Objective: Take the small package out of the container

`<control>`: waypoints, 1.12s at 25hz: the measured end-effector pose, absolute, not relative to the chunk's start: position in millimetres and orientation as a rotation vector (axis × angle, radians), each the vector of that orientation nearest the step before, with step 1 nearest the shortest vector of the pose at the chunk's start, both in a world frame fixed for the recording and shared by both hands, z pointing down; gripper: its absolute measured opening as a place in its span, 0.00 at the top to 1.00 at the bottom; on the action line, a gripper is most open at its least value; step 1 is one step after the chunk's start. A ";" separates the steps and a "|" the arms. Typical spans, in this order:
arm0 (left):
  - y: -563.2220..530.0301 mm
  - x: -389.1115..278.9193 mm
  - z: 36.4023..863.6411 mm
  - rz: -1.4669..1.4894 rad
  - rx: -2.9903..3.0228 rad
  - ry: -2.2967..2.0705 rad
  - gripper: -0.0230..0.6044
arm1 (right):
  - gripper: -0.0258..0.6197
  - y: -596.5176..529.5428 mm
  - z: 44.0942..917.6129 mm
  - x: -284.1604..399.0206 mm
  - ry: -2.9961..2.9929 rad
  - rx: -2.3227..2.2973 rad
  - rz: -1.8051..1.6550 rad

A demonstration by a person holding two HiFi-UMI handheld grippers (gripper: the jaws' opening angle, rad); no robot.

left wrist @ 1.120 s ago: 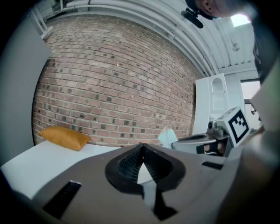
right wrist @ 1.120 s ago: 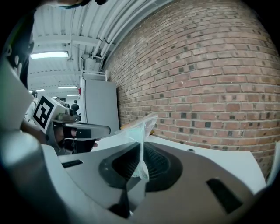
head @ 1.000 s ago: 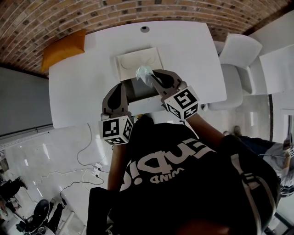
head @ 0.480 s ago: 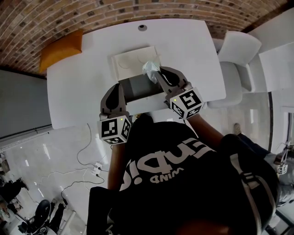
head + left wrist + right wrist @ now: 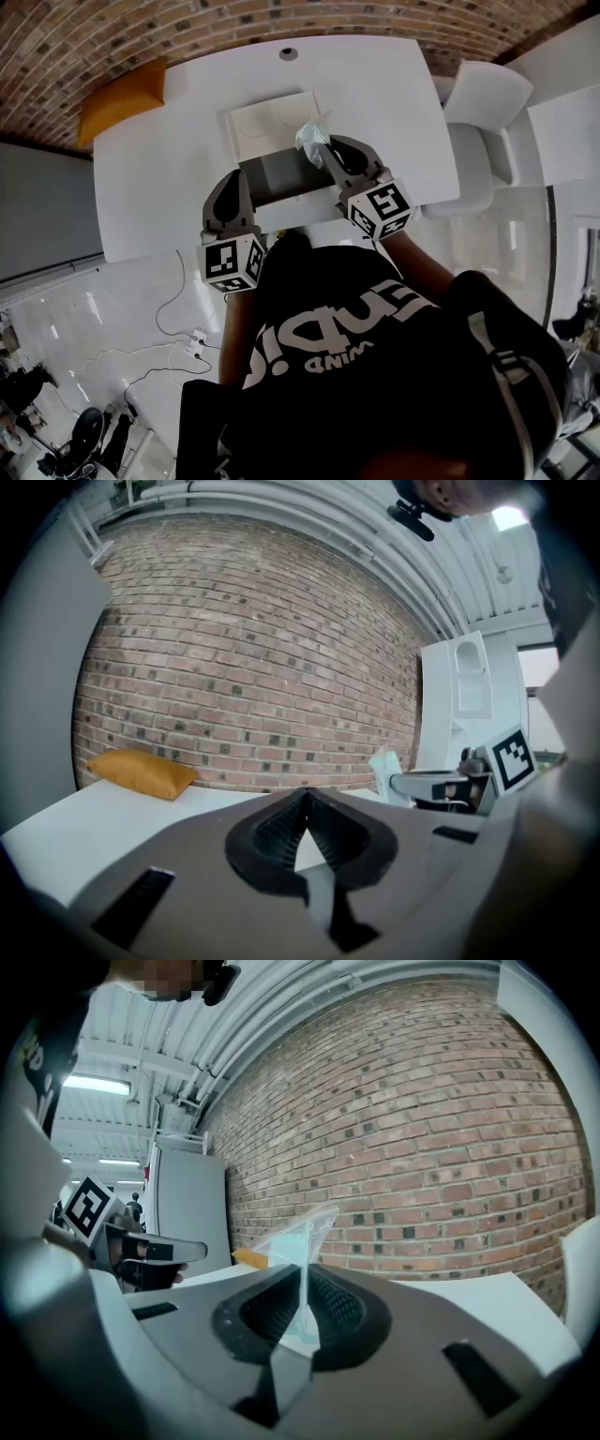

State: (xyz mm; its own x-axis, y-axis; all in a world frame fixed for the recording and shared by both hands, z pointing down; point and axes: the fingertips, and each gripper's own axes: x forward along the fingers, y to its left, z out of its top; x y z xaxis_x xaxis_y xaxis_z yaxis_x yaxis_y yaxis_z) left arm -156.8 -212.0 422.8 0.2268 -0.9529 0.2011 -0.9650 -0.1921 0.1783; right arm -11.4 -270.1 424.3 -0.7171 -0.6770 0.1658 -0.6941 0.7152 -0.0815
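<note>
Clear plastic film, faintly green, is pinched between the right tongs (image 5: 302, 1283). The small package (image 5: 302, 1241) is gripped by its lower edge, so most of it stands free above the closed jaws. In the head view the small package (image 5: 310, 141) is seen at the tip of the right tongs (image 5: 325, 157), raised over the far right corner of the container (image 5: 277, 180) rather than lying inside it. The thin edge is presumably chosen because the crinkled film offers nothing firmer to seize. The tongs are pointed nearly level, which keeps the package clear of the walls.

The left tongs (image 5: 235, 176) are brought together with nothing between them. This is shown in the left gripper view, where the ribbed pads of the left tongs (image 5: 302, 799) meet at the tip. They are set just beside the container's near left corner. Whether the wall is touched cannot be told, but the placing is judged to be for steadying the light box while the package is drawn out.

The container lies on the white desk (image 5: 375, 94), with its dark grey inside exposed and a white lid (image 5: 267, 122) folded back behind it. The removal is judged nearly done: only a spot on the desk beside the container is yet to be found for the package.
</note>
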 end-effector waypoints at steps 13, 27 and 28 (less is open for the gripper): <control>-209.3 -160.6 421.6 0.064 2.227 -1.816 0.95 | 0.92 -268.9 427.1 -11.6 -2.788 1.130 0.234; -209.8 -167.2 422.0 0.064 2.209 -1.831 0.95 | 0.92 -268.3 430.5 -18.0 -2.787 1.110 0.247; -210.1 -167.4 422.0 0.063 2.208 -1.831 0.95 | 0.92 -268.7 430.6 -18.1 -2.787 1.111 0.248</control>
